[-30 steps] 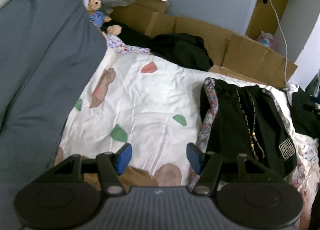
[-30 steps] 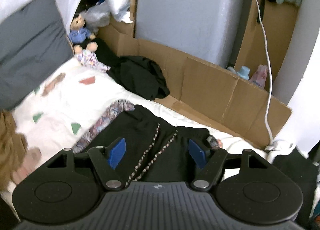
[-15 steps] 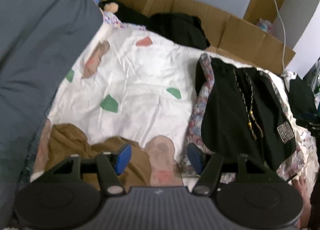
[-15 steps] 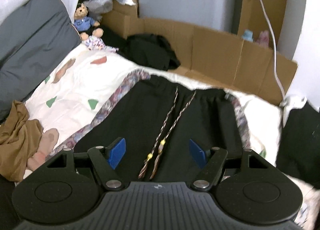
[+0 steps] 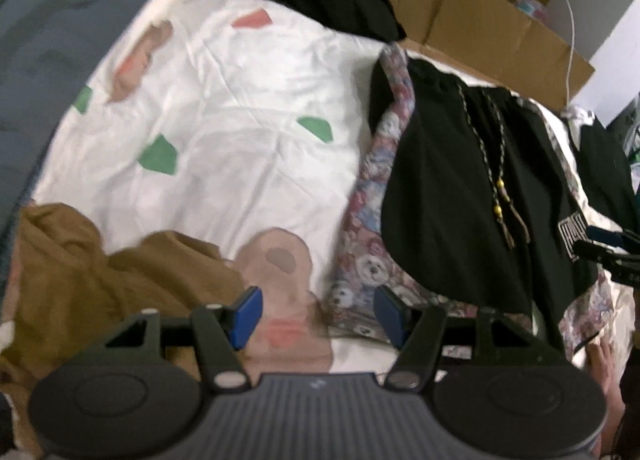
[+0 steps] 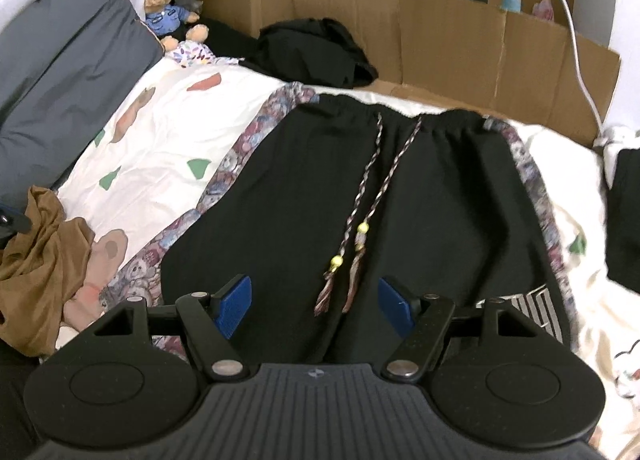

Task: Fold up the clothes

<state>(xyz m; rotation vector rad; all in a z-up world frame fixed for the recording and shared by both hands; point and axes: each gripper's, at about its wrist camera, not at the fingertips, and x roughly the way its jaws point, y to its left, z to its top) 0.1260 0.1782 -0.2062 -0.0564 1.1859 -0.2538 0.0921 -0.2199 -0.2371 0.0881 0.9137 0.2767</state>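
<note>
Right gripper open, empty, above black shorts; drawstrings between jaws. Left gripper open, apparently just left of the shorts' hem.

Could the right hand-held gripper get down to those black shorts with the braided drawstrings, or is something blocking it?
Probably yes. The right hand-held gripper is open and hangs right over the black shorts, which lie flat on the bed with only their own drawstrings on top. Nothing lies between its fingers and the fabric.
</note>
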